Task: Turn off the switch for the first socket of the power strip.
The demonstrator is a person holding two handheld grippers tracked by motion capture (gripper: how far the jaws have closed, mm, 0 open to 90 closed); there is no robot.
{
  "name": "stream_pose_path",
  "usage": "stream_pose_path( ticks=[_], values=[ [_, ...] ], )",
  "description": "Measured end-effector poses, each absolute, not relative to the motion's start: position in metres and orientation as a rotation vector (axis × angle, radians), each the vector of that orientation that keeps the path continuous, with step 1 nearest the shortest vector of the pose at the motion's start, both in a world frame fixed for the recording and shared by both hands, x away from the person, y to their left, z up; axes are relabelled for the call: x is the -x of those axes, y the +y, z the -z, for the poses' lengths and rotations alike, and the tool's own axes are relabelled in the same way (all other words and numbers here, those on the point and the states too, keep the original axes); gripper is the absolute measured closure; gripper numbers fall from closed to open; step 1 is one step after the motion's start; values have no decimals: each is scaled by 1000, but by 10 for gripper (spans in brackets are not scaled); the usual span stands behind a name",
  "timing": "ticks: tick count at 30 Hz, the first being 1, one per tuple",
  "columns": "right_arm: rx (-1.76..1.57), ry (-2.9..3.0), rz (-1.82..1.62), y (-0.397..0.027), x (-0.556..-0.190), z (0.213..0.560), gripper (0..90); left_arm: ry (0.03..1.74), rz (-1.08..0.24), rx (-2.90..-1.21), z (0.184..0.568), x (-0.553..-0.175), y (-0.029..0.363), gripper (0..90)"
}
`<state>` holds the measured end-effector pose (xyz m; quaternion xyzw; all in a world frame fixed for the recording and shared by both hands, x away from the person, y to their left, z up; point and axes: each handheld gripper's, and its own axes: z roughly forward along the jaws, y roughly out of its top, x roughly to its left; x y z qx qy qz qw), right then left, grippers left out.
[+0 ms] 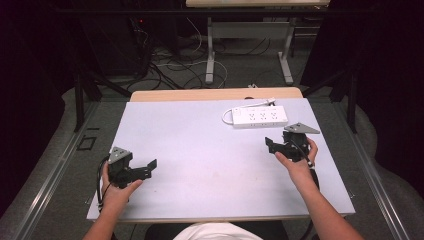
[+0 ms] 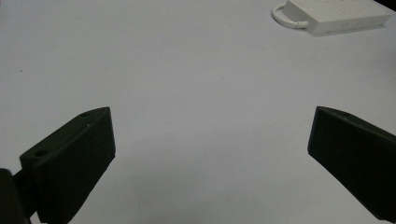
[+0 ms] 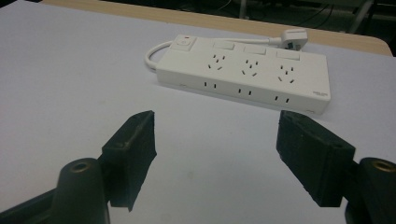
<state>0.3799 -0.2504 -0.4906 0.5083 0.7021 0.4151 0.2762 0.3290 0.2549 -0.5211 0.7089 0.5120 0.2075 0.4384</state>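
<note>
1. While the high view takes in the whole pale grey table (image 1: 200, 145), both forearms and a white power strip (image 1: 260, 116) at its far right, it gives no socket detail.
2. From the right gripper (image 3: 215, 140), jaws spread wide and empty, the strip (image 3: 245, 77) sits just ahead: smooth plastic, three socket groups, rocker switches, a looped cord and its plug (image 3: 293, 37).
3. From the left gripper (image 2: 210, 149), jaws likewise released, the strip (image 2: 336, 16) lies well apart at the upper right; matte black blocky jaws flank bare tabletop.
</note>
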Motion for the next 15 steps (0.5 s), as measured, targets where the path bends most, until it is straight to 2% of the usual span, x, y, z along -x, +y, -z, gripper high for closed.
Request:
stream_pose_path(
  ticks=[15],
  values=[
    [-1350, 1952, -1074, -245, -404, 473, 293, 1285, -521, -1755, 521, -326, 257, 8]
  ],
)
